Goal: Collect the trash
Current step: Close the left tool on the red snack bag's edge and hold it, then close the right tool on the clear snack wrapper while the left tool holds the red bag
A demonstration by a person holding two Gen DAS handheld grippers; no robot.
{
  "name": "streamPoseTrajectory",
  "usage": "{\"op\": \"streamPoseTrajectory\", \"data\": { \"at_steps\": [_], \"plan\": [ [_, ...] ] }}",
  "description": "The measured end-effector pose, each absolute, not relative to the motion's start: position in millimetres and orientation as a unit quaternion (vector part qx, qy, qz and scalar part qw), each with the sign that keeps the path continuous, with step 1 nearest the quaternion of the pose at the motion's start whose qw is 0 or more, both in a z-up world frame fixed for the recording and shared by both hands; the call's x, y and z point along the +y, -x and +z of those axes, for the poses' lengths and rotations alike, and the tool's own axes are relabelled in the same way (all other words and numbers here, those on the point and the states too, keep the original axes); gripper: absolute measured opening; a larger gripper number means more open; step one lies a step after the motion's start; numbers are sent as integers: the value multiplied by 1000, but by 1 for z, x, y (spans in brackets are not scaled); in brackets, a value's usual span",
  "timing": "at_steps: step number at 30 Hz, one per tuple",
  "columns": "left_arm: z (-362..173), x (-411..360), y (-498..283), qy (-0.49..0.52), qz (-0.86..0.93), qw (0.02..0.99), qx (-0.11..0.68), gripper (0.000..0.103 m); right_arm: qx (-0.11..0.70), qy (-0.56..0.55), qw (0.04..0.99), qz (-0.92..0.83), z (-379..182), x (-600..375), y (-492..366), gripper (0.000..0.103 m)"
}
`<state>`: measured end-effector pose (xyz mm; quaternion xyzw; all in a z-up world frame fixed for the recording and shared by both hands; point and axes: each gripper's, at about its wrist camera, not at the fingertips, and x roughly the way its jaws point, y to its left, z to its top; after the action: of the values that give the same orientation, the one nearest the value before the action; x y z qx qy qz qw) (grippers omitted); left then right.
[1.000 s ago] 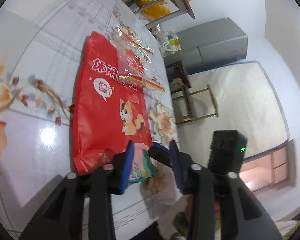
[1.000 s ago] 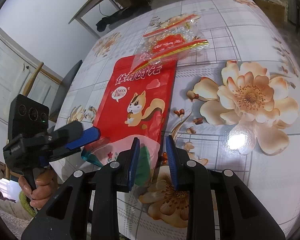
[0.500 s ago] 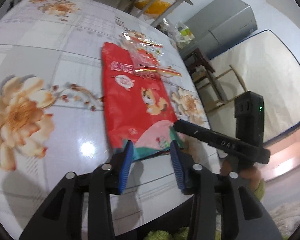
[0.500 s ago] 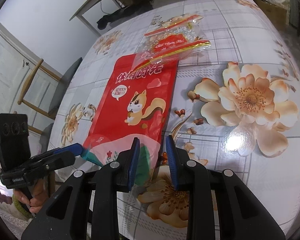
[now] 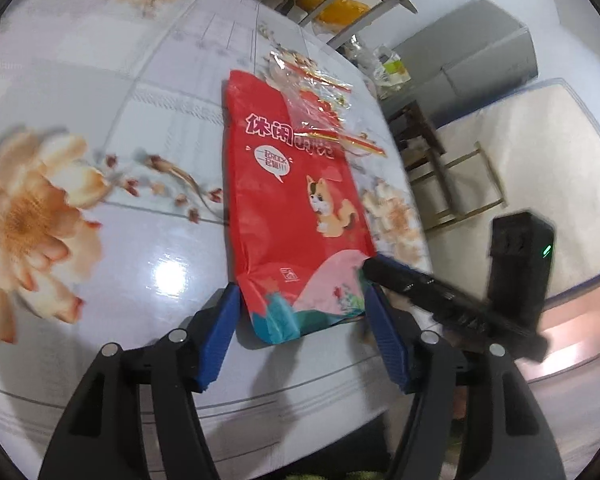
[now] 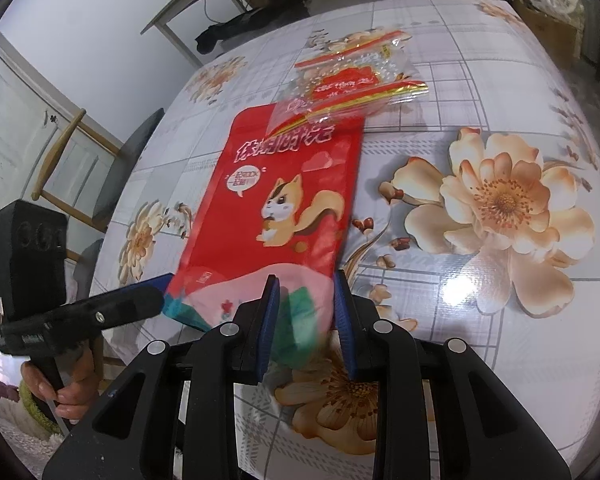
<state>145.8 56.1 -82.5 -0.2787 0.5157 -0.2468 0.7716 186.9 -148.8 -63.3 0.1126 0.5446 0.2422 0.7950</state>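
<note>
A red snack bag (image 5: 292, 200) (image 6: 284, 192) with a cartoon squirrel lies lengthwise on the flowered tablecloth (image 5: 100, 80). Its near end is slightly raised. Clear wrappers with red and gold bands (image 5: 320, 104) (image 6: 356, 76) rest on its far end. My right gripper (image 6: 306, 284) is shut on the bag's near right corner; from the left wrist it shows as a dark finger (image 5: 380, 268) at that corner. My left gripper (image 5: 302, 296) (image 6: 156, 292) is opening its jaws, which straddle the bag's near edge without pressing on it.
The table's near edge runs just under both grippers. A person's hand (image 6: 64, 392) holds the left gripper's handle. Wooden chairs (image 6: 80, 168) (image 5: 452, 176) stand by the table's sides, with a grey cabinet (image 5: 480, 52) and shelves (image 5: 340, 0) behind.
The left gripper's jaws have spread much wider and it has swung to face the bag's near end, which now lies between its fingers. The right gripper and bag have stayed put.
</note>
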Motion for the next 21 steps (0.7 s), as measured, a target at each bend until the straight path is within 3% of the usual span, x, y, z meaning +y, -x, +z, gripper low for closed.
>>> {"op": "streamPoseTrajectory", "data": {
  "at_steps": [9,14,17,21],
  "plan": [
    [-112,95,-155,488,-322,659,474,62,546,-116,791,250,-64,-154,-188,27],
    [-112,87,-165,475,-320,669,473,60,547,-116,790,253,-63,-156,-189,27],
    [-107,78,-170,441,-313,686,486,50,547,-113,789,255,-63,-157,-190,27],
    [-110,61,-174,382,-292,708,517,25,548,-111,788,258,-63,-157,-191,27]
  ]
}}
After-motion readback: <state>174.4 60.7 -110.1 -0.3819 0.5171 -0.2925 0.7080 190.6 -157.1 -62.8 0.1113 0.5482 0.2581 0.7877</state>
